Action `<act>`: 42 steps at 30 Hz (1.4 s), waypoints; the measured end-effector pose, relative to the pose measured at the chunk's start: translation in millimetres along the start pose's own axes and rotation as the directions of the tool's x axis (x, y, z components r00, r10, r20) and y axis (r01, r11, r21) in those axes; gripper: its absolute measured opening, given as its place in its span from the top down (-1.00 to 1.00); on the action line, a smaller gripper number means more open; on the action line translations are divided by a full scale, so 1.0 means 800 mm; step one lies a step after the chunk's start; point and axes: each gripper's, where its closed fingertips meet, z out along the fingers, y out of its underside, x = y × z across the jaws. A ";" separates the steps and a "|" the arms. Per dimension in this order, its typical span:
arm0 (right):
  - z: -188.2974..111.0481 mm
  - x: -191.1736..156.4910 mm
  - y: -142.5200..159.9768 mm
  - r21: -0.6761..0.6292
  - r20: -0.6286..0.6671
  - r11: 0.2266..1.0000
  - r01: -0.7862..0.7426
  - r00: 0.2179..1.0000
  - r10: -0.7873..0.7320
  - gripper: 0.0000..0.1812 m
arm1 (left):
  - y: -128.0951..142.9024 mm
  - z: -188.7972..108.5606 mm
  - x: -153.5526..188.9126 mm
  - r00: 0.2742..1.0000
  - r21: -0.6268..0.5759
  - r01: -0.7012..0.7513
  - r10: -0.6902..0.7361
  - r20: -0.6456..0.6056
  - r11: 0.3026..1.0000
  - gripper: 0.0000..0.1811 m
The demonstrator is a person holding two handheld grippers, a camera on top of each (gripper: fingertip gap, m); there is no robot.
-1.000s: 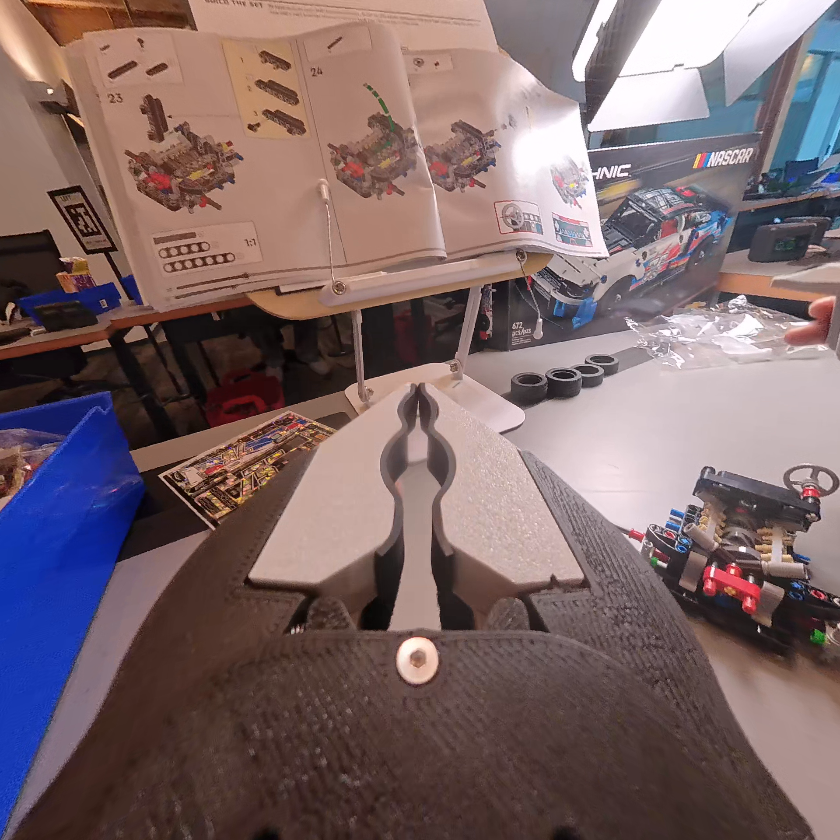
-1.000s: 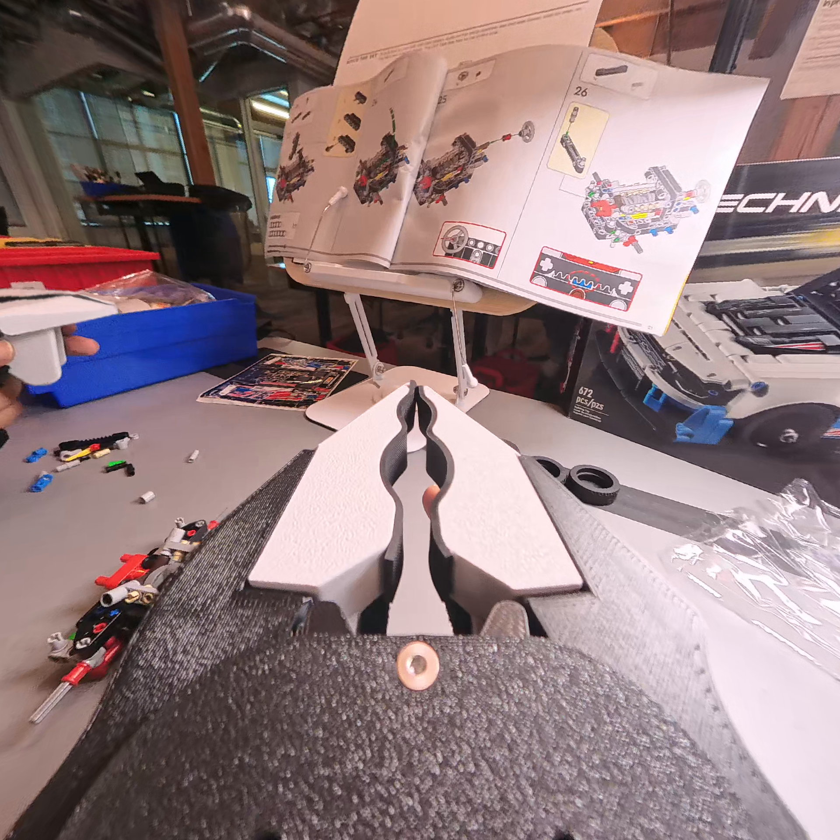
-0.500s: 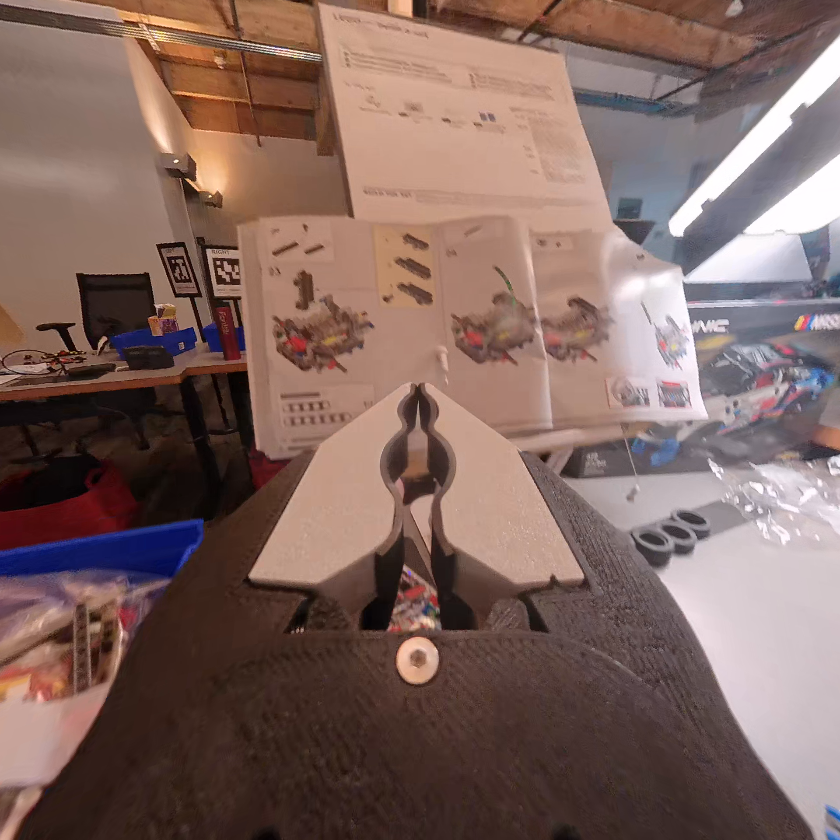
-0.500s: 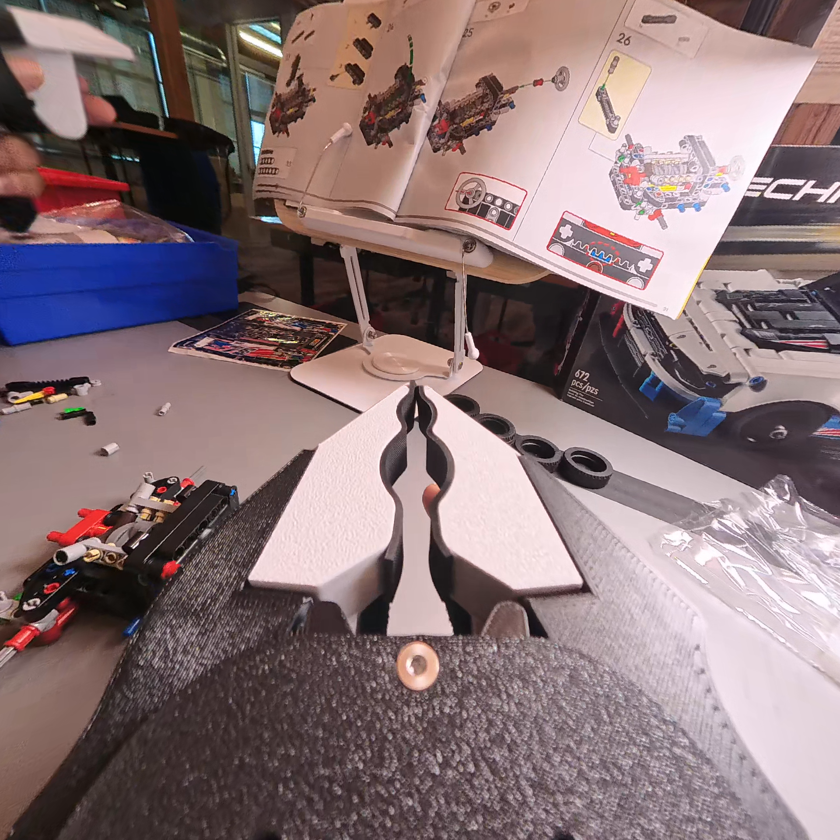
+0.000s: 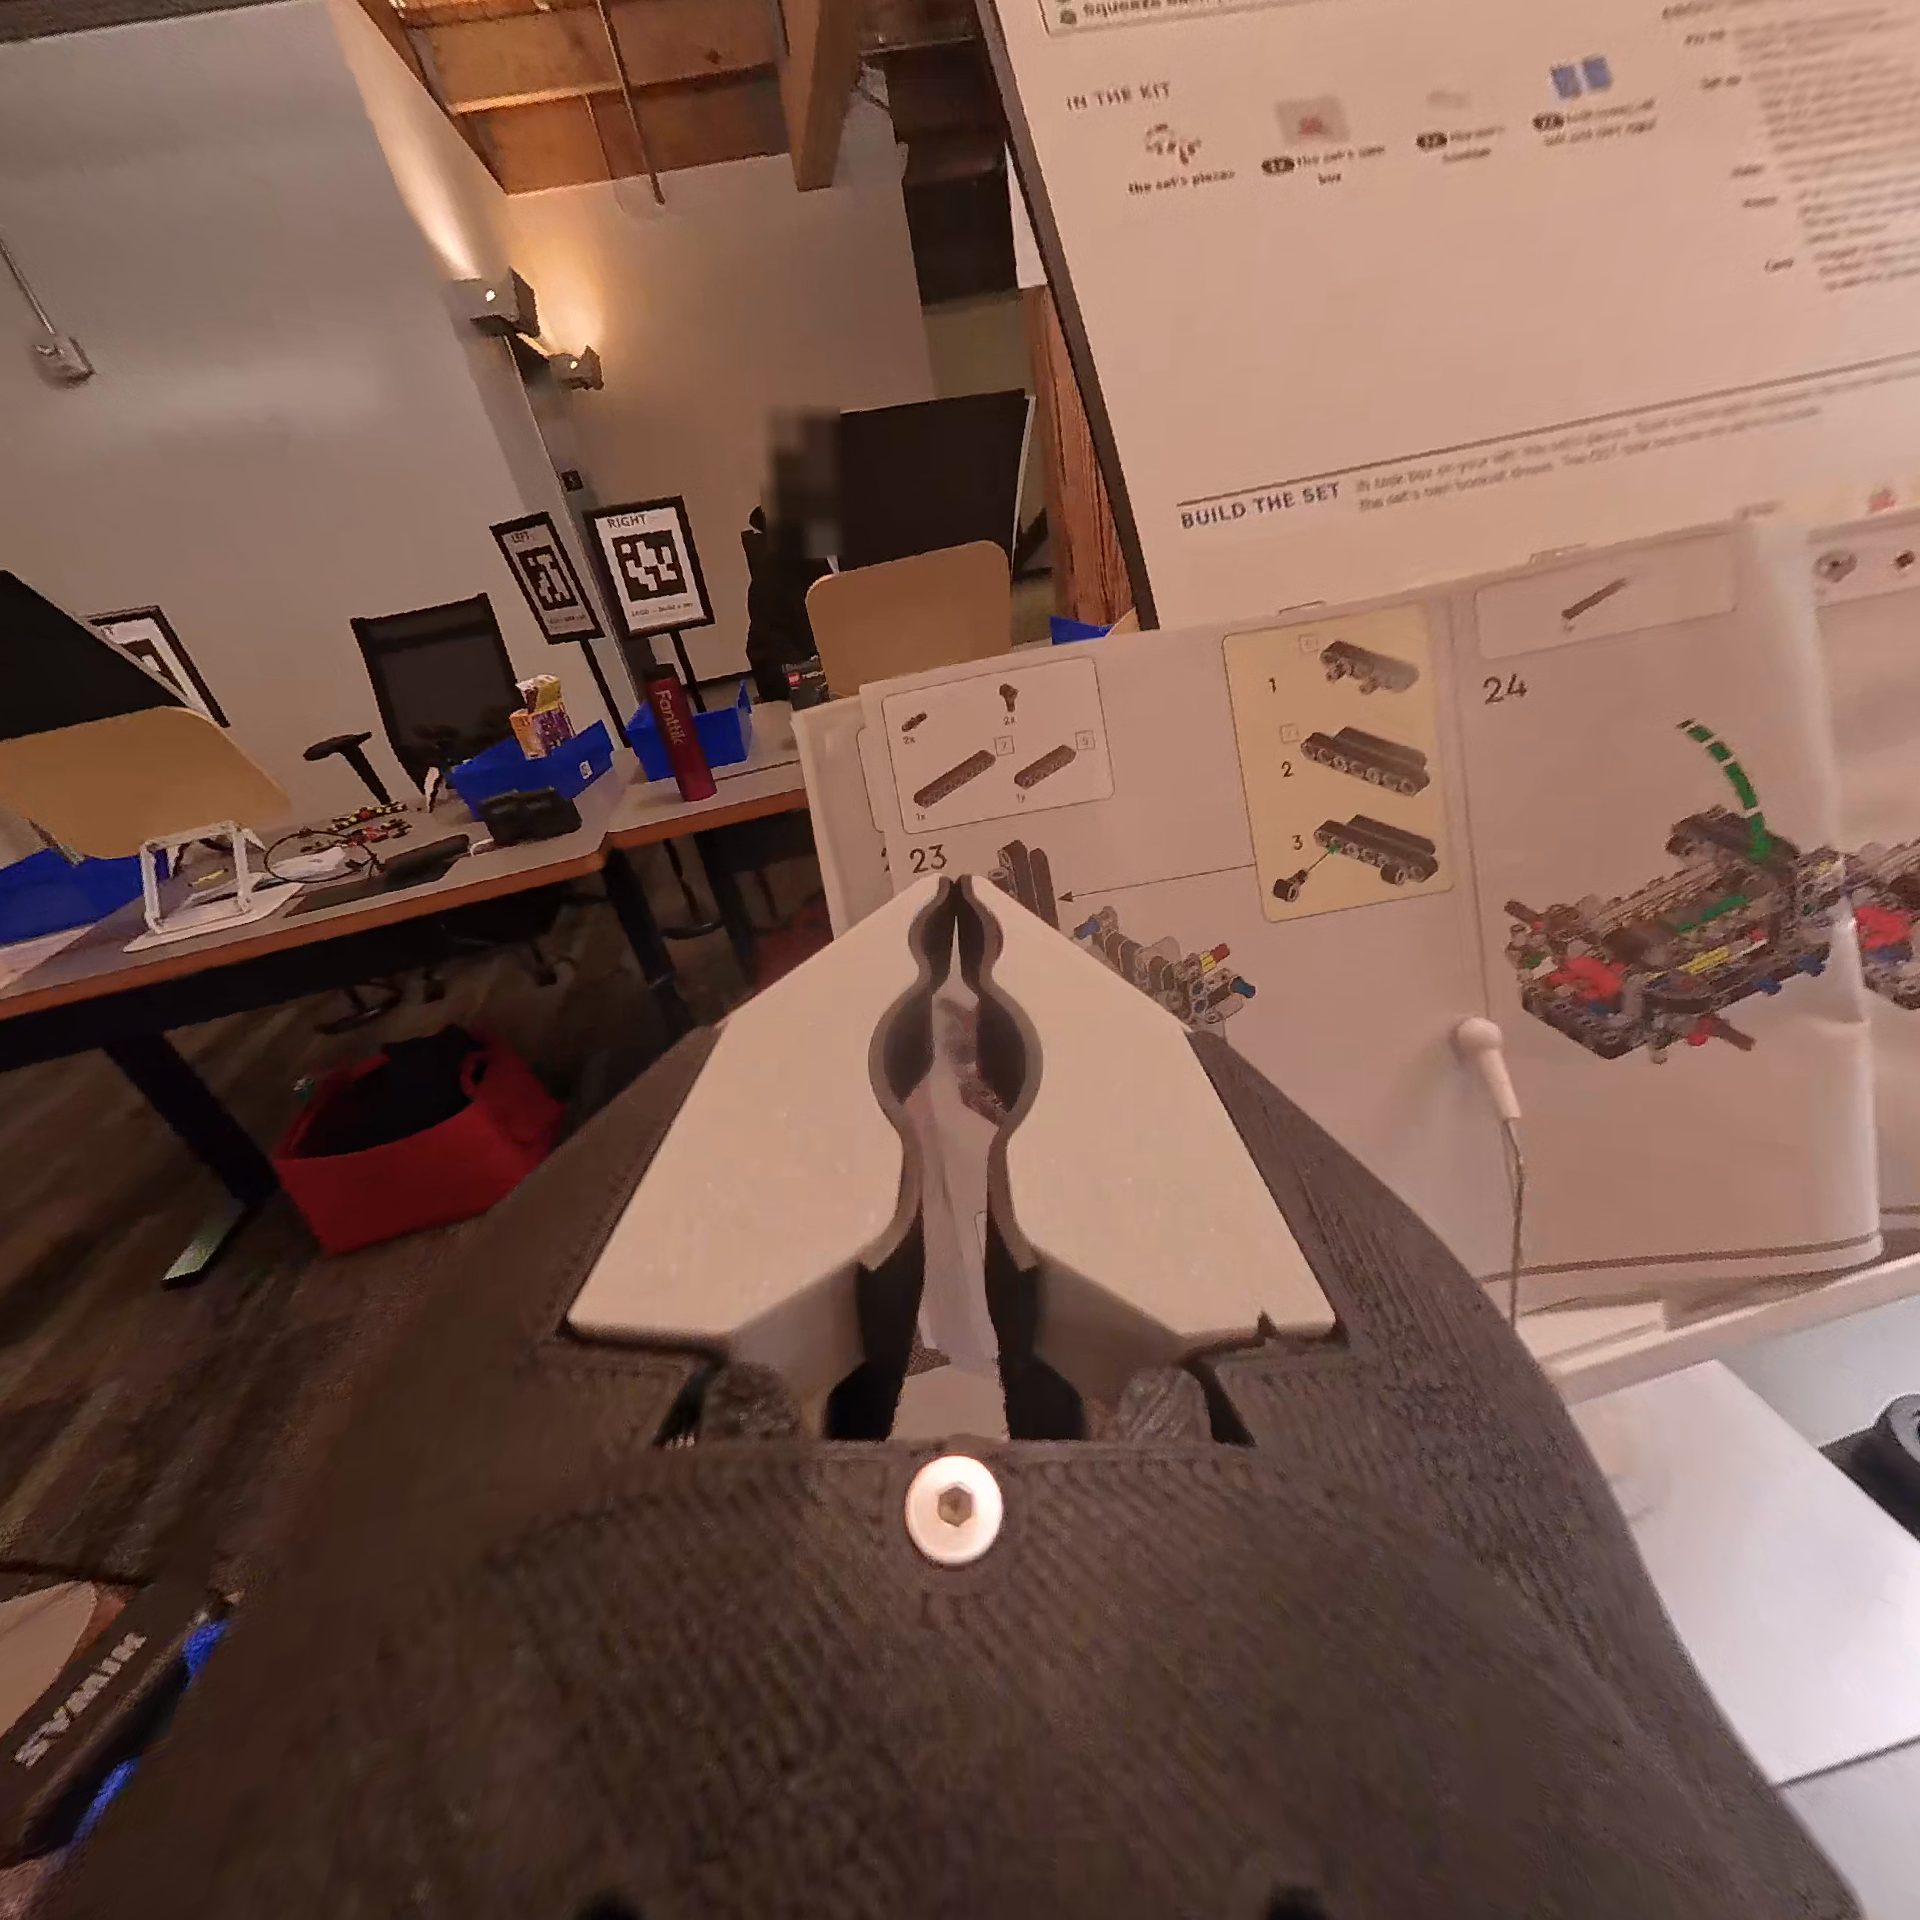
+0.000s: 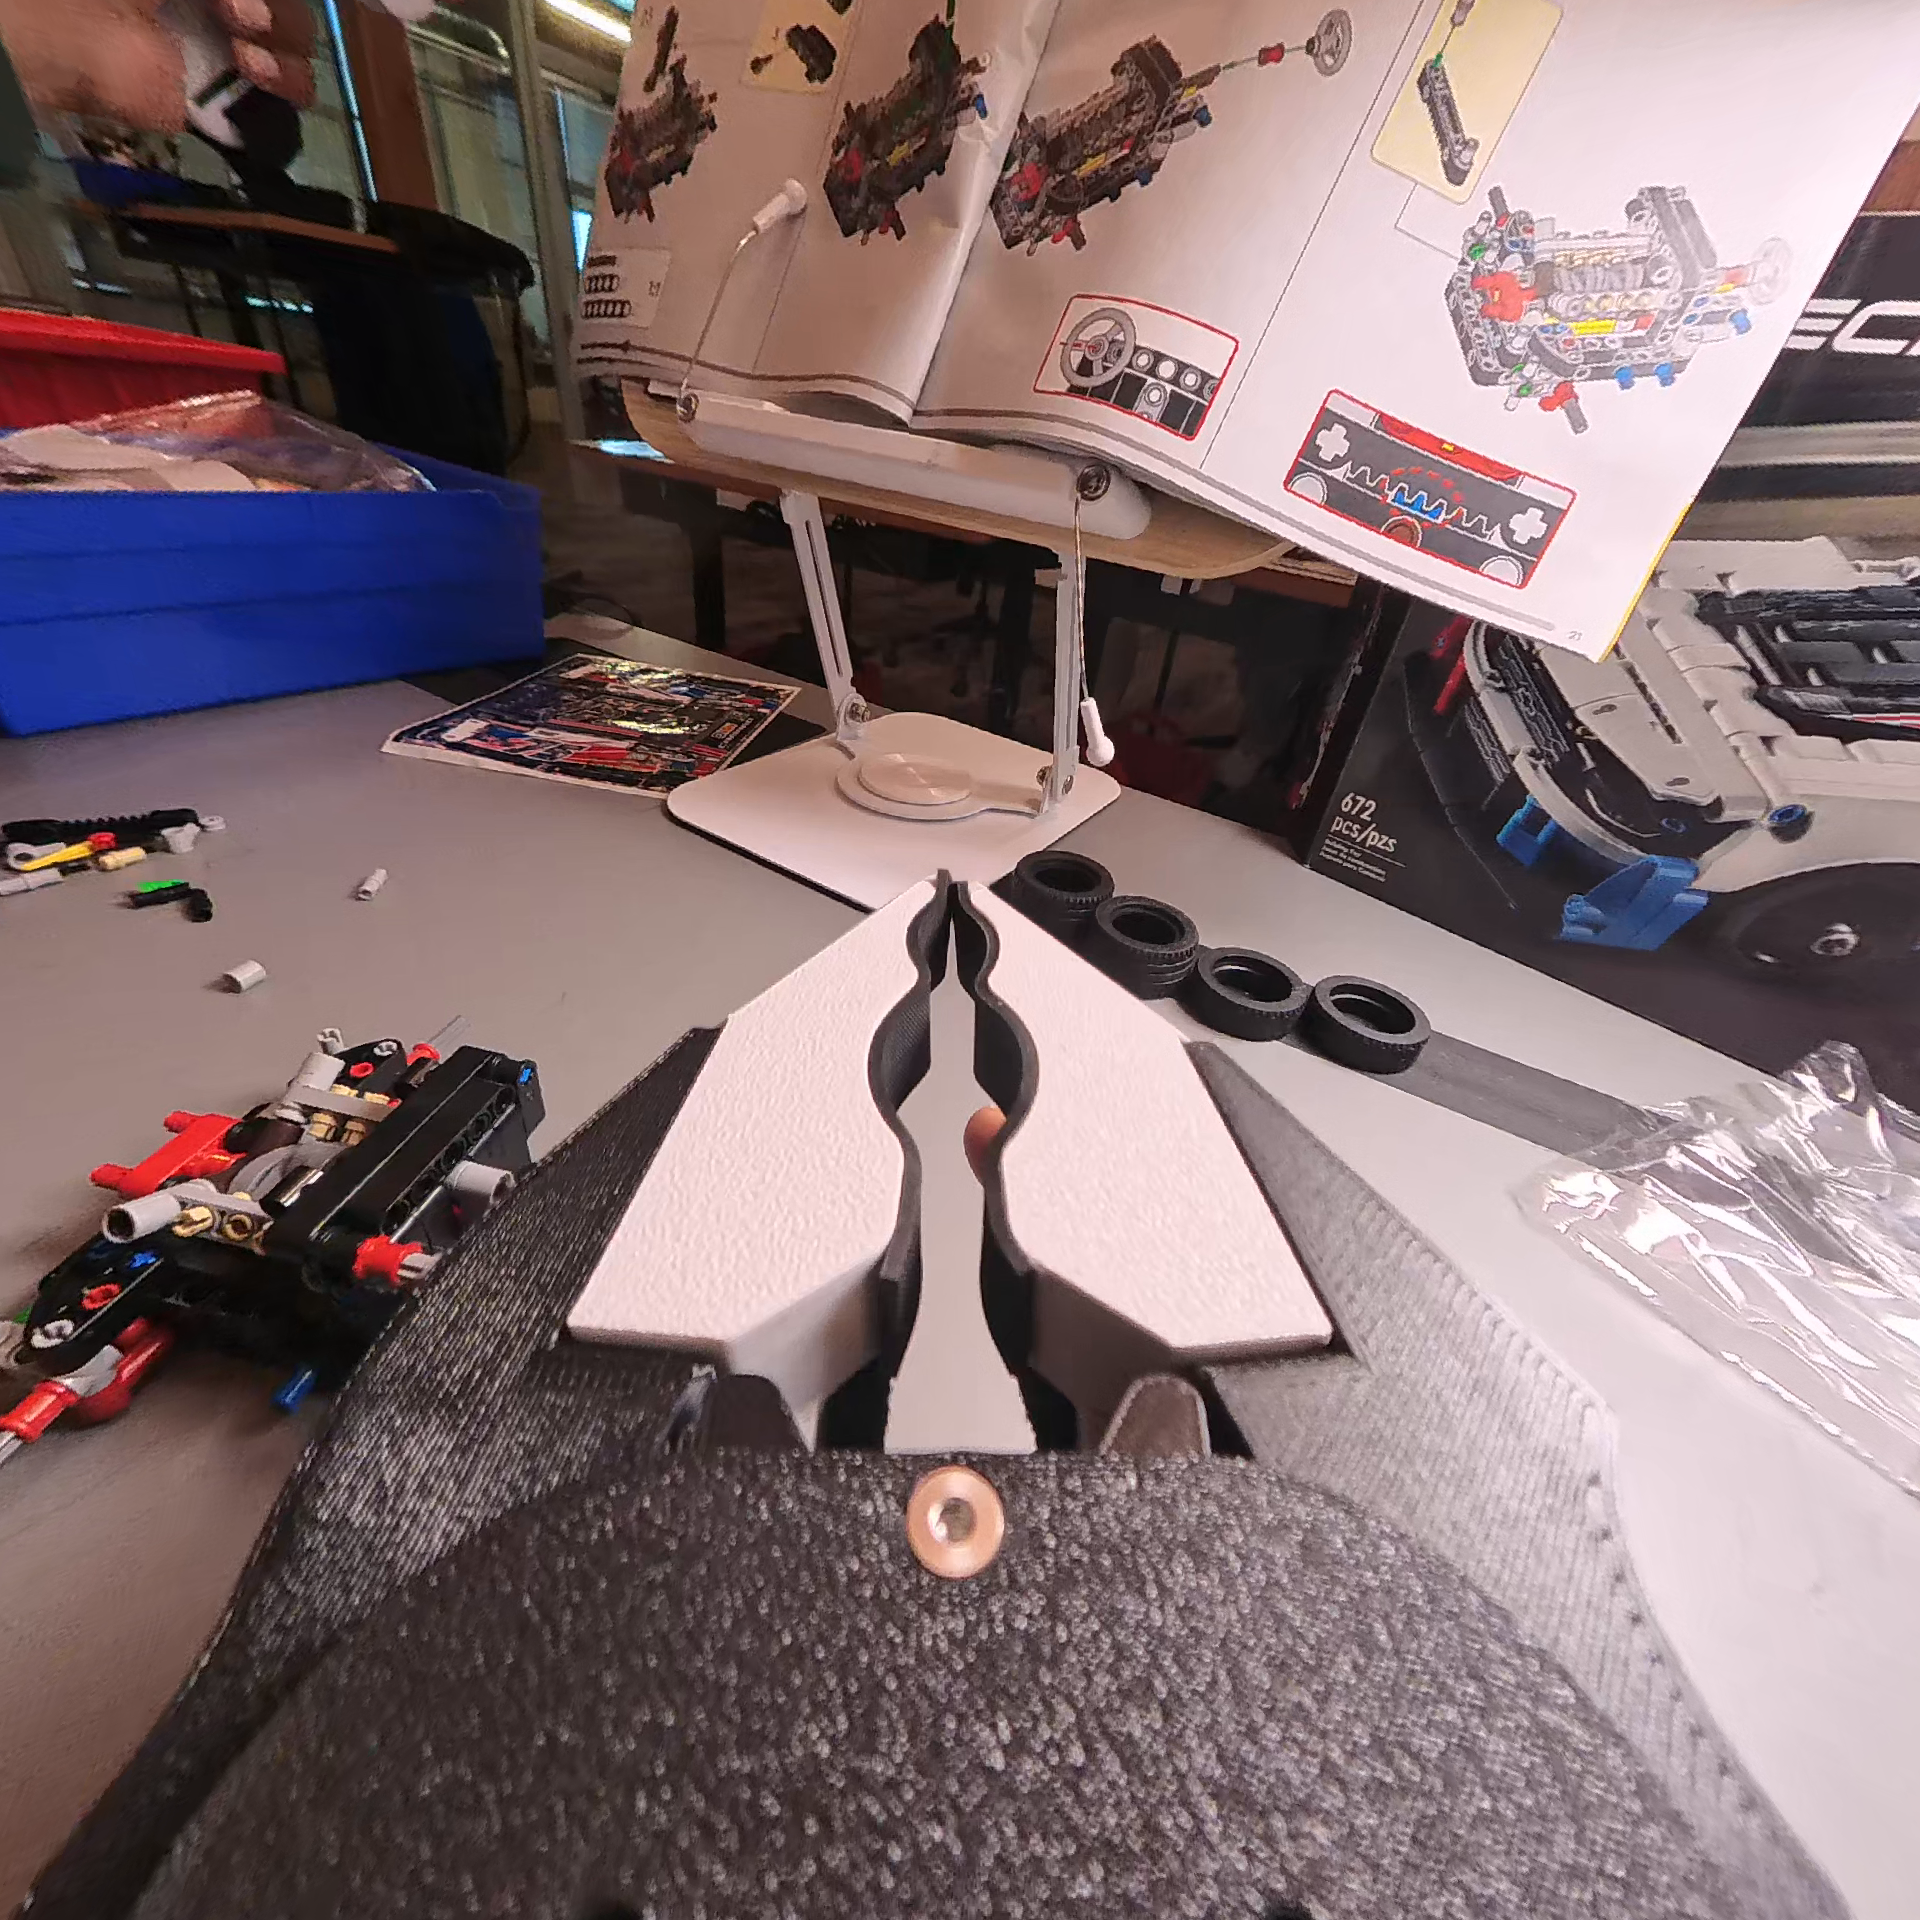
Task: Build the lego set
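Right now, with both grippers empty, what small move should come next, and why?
Probably lower the left gripper back toward the table. It is shut on nothing and raised, facing the instruction booklet, while the loose pieces and the half-built assembly lie on the grey table, beside the right gripper.

Matt paper instruction booklet (image 6: 1195, 208), glossy crinkled plastic bag (image 6: 1745, 1226), black rubber tyres (image 6: 1216, 971), smooth grey table (image 6: 540, 914).

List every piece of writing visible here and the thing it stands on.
I quote no writing; these bear it:
Open white instruction booklet: step numbers.
Dark cardboard set box: printed lettering.
White wall poster: mostly blurred.
Two black-and-white marker signs: small captions.
Dark red bottle: lettering.
Colourful sticker sheet: too small.
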 end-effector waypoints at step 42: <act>0.006 -0.013 0.016 -0.045 0.034 0.999 0.017 0.999 -0.015 1.00 | 0.079 -0.079 0.122 0.994 0.148 0.110 -0.108 -0.020 0.983 1.00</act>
